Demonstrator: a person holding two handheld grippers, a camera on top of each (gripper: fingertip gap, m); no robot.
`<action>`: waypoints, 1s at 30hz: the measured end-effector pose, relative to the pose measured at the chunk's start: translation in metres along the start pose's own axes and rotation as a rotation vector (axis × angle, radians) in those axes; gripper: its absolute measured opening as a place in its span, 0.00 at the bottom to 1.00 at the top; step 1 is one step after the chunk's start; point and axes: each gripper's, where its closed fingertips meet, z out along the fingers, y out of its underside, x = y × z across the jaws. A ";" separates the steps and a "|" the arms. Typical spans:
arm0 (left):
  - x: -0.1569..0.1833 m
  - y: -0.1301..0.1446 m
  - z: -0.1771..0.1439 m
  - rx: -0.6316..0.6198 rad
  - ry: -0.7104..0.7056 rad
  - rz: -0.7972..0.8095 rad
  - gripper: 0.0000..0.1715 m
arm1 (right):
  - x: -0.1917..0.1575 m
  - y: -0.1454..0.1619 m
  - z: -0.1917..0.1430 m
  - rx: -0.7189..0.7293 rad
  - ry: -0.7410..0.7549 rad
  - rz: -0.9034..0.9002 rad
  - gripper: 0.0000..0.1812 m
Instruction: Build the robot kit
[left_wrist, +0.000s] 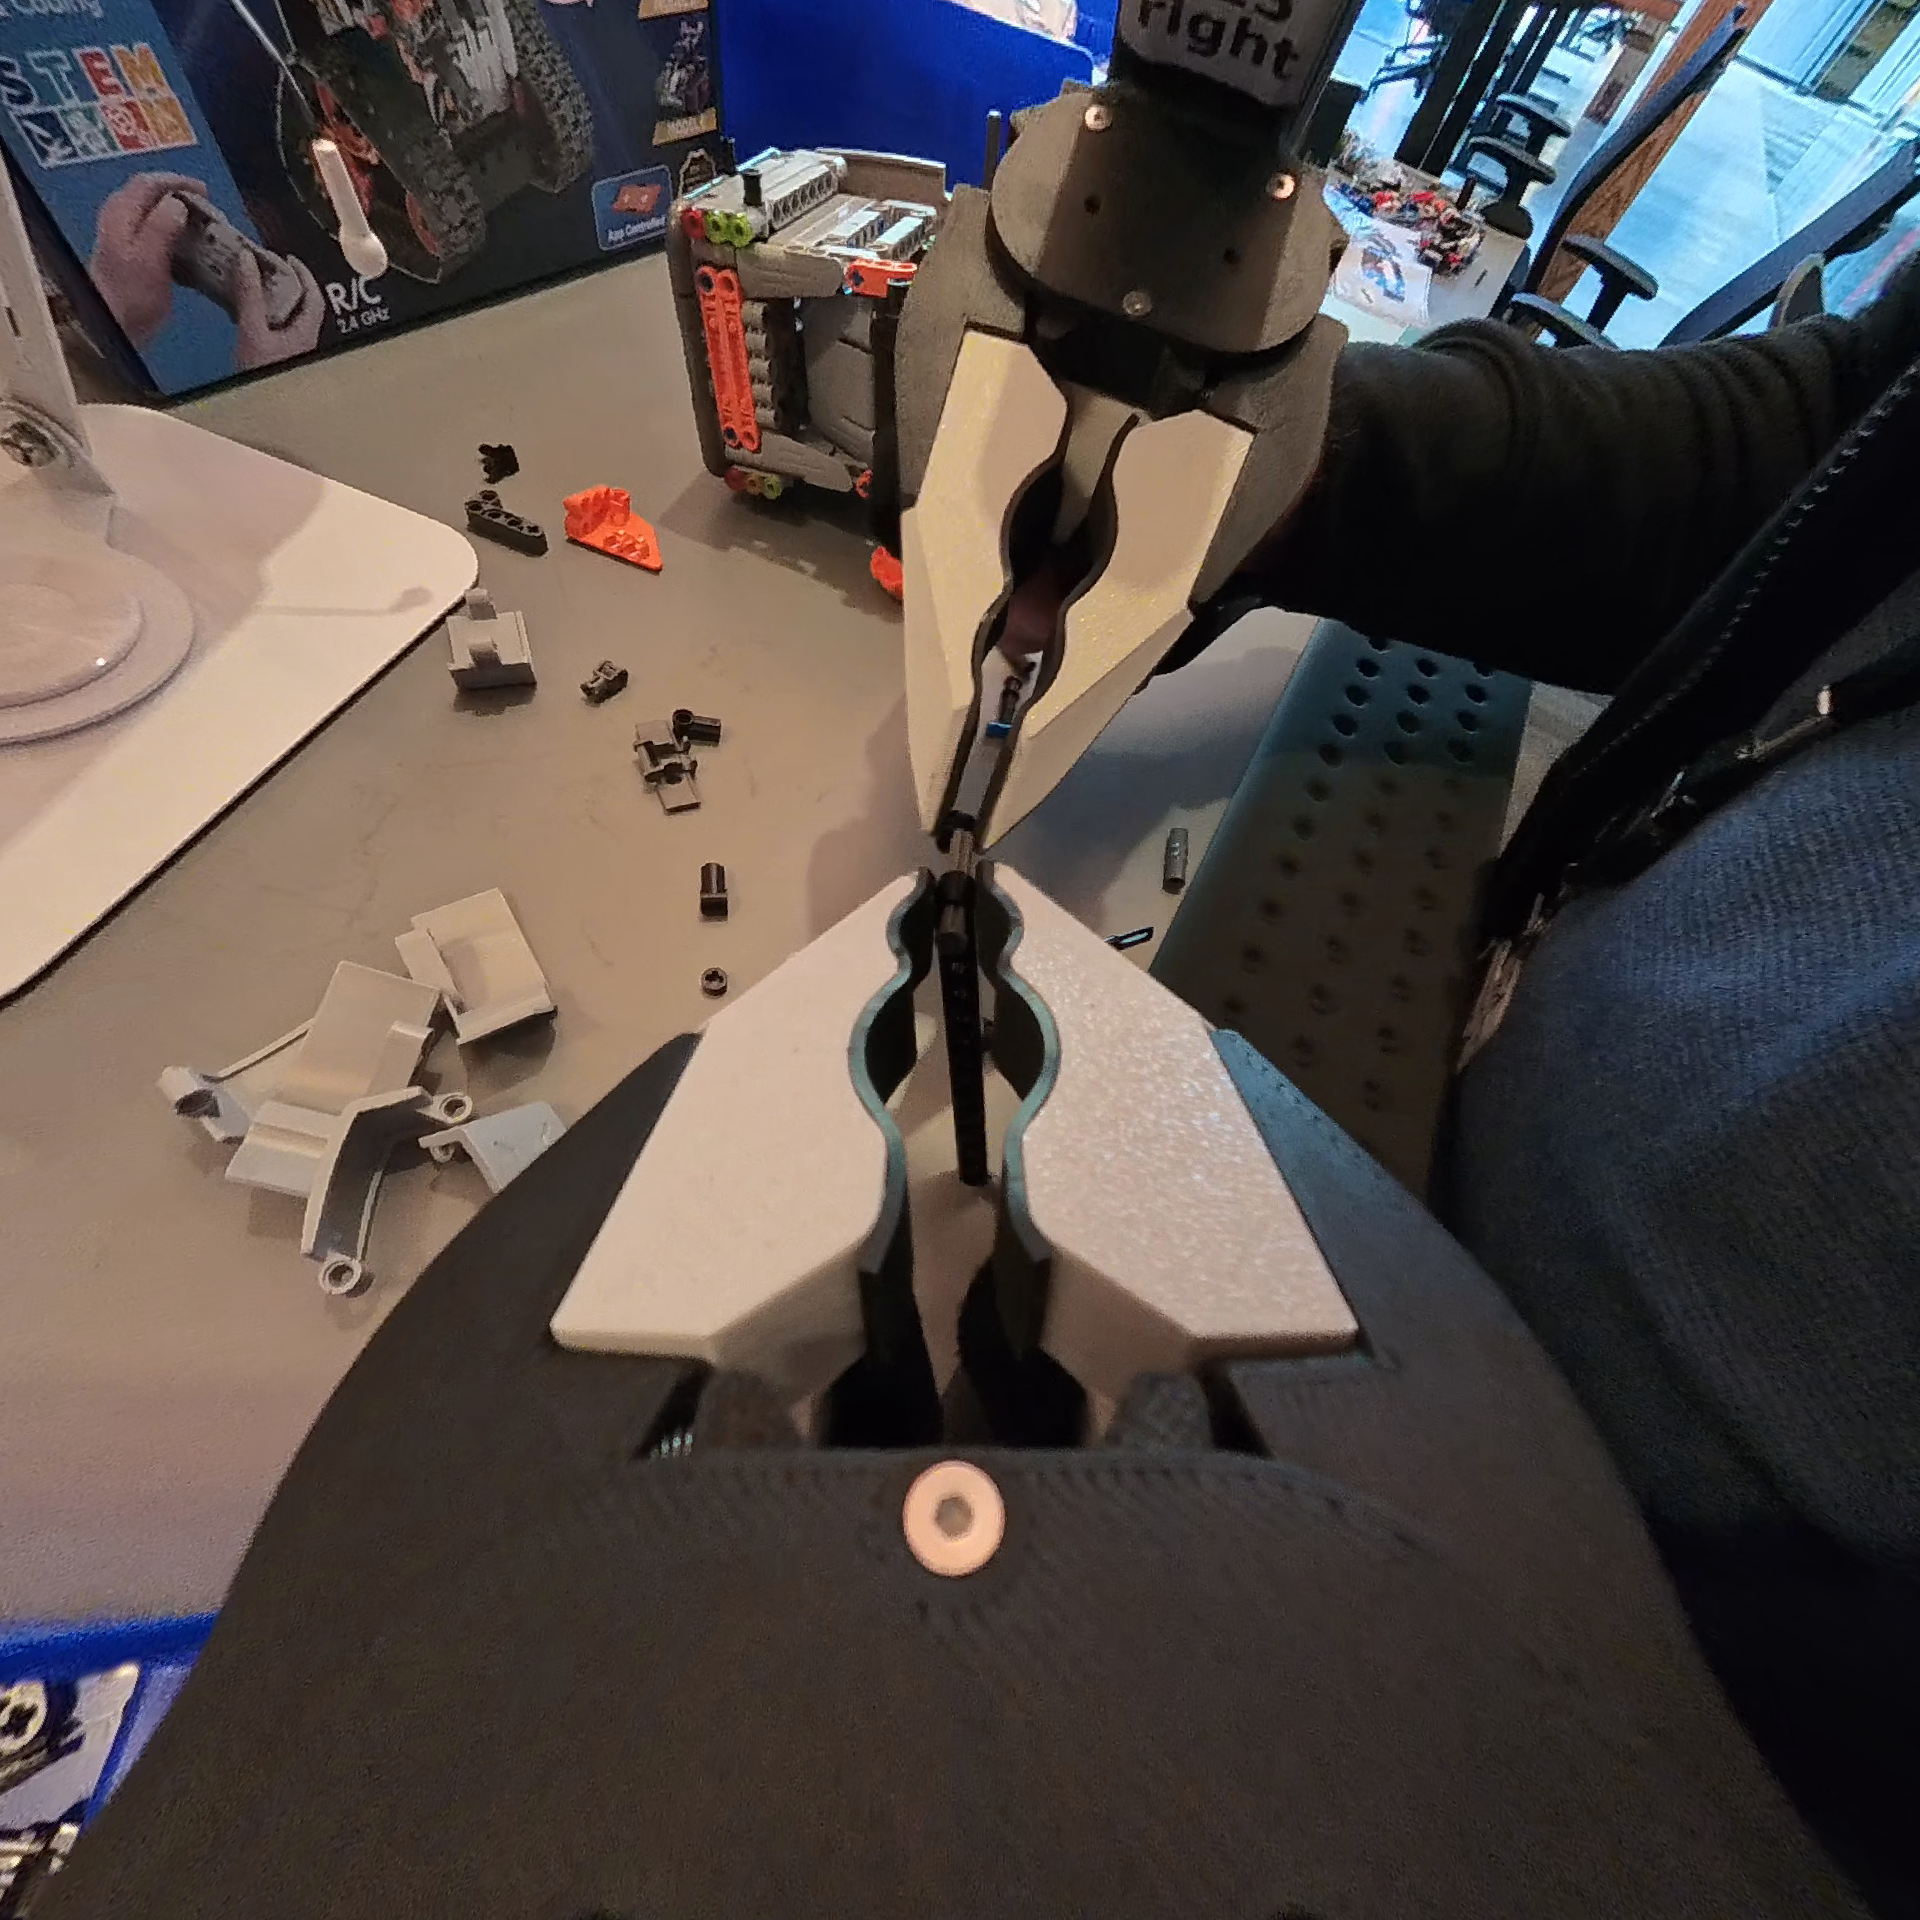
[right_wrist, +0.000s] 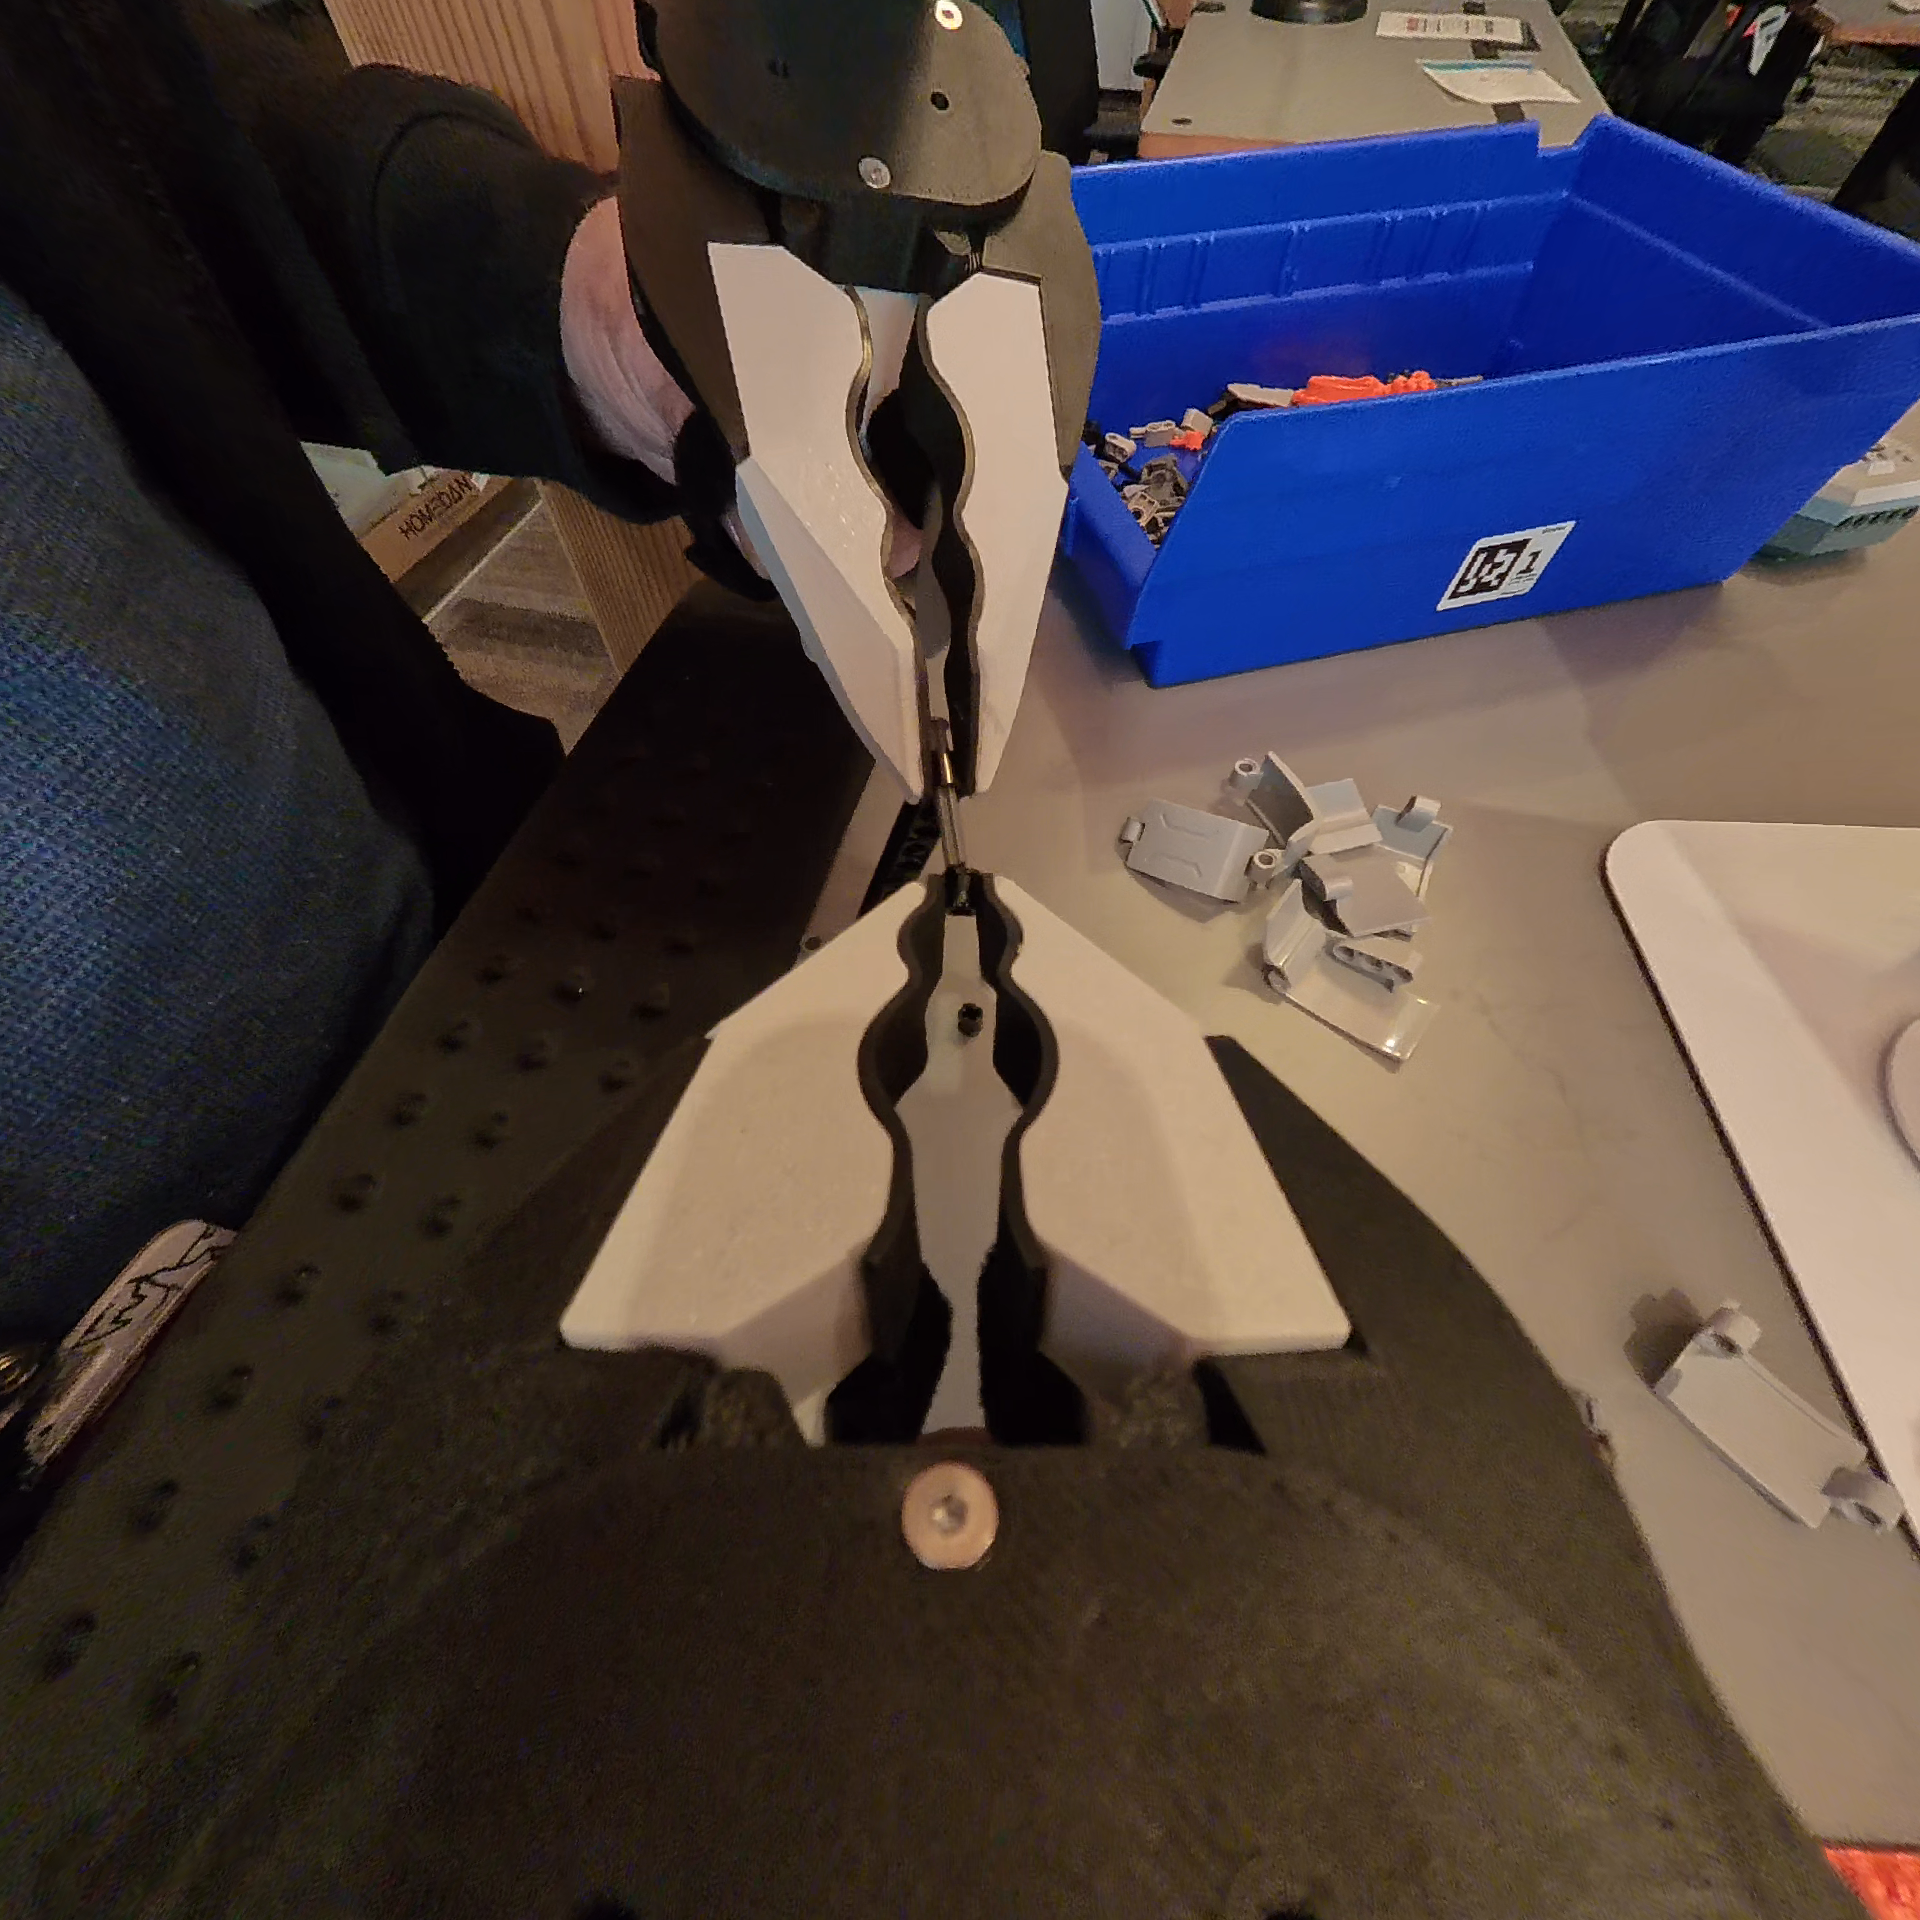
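My left gripper (left_wrist: 951, 885) is shut on a long black axle (left_wrist: 961, 1039) that runs back between its white fingers. My right gripper (left_wrist: 961, 831) comes down from above, tip to tip with it. It is shut on a thin grey piece (left_wrist: 985, 764) that carries a small blue peg. The axle's end meets that piece in the small gap between the two pairs of tips. In the right wrist view, my right gripper (right_wrist: 961, 891) is at the bottom and my left gripper (right_wrist: 943, 774) is above it, with the black axle (right_wrist: 951, 826) bridging them. Both are held above the table's front edge.
On the grey table (left_wrist: 582, 831) stand a partly built grey and orange model (left_wrist: 800, 343), loose black pieces (left_wrist: 670, 753), grey panels (left_wrist: 353, 1091), a white stand base (left_wrist: 229, 623) and a printed box (left_wrist: 312, 156). A blue bin (right_wrist: 1455, 499) holds several pieces. A perforated seat (left_wrist: 1351, 883) and a person's sleeve (left_wrist: 1558, 488) are to the right. Only a small space, under 4 cm, lies between the two pairs of fingers. The perforated seat (left_wrist: 1351, 883) is about 15 cm from my right fingertips.
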 end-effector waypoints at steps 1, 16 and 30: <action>0.001 0.000 0.001 -0.005 0.002 0.000 0.03 | -0.001 0.002 0.000 -0.003 -0.001 0.005 0.02; 0.015 0.011 0.041 -0.187 0.040 0.065 0.03 | -0.013 0.041 -0.020 -0.034 0.032 0.101 0.02; 0.016 0.002 0.051 -0.124 0.069 -0.015 0.03 | -0.014 0.047 -0.028 -0.004 0.048 0.123 0.02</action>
